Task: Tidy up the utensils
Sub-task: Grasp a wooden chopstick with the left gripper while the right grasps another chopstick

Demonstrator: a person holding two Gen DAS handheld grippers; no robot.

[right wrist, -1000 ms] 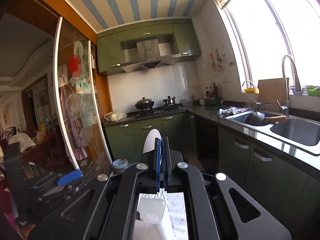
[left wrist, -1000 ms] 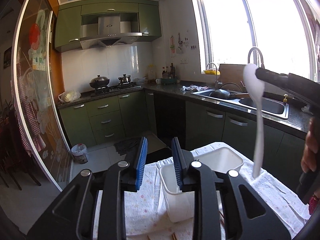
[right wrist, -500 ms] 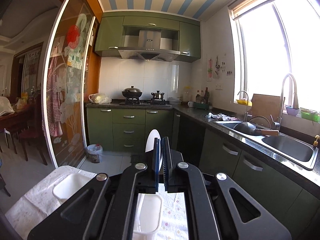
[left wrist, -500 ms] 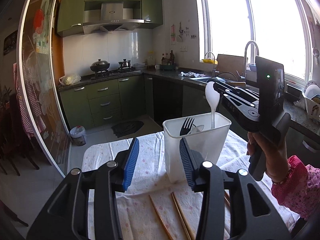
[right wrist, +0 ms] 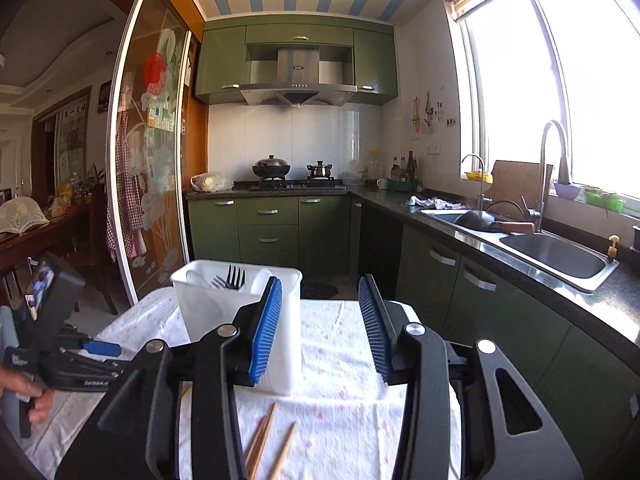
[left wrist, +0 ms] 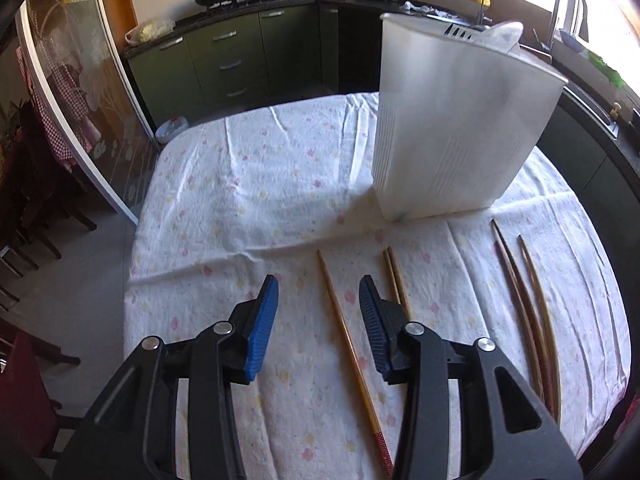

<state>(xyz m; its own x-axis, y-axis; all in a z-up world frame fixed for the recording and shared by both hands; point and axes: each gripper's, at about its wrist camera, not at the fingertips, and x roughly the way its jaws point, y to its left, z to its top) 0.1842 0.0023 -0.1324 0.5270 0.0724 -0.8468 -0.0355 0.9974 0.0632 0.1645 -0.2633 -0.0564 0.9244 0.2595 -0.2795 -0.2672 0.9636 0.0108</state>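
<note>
Left tool (left wrist: 318, 322): open, tilted down over one chopstick (left wrist: 349, 354) lying lower centre on the cloth-covered counter (left wrist: 240, 184). Right tool (right wrist: 320, 322): just opened, empty. White holder (right wrist: 236, 308), centre left: upright, fork (right wrist: 231, 279) and spoon inside. More chopsticks (left wrist: 524, 308) at right.

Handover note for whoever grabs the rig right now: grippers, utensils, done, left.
Left gripper: open, empty, one chopstick on the cloth lies between its jaws, untouched.
Right gripper: jaws have just been opening, nothing between them, aimed past the white holder.
Done: black fork and white spoon stand in the holder.
Left: all chopsticks lie on the tablecloth in front of the holder: the single one, a pair by the left gripper's right finger, three darker ones further right.
</note>
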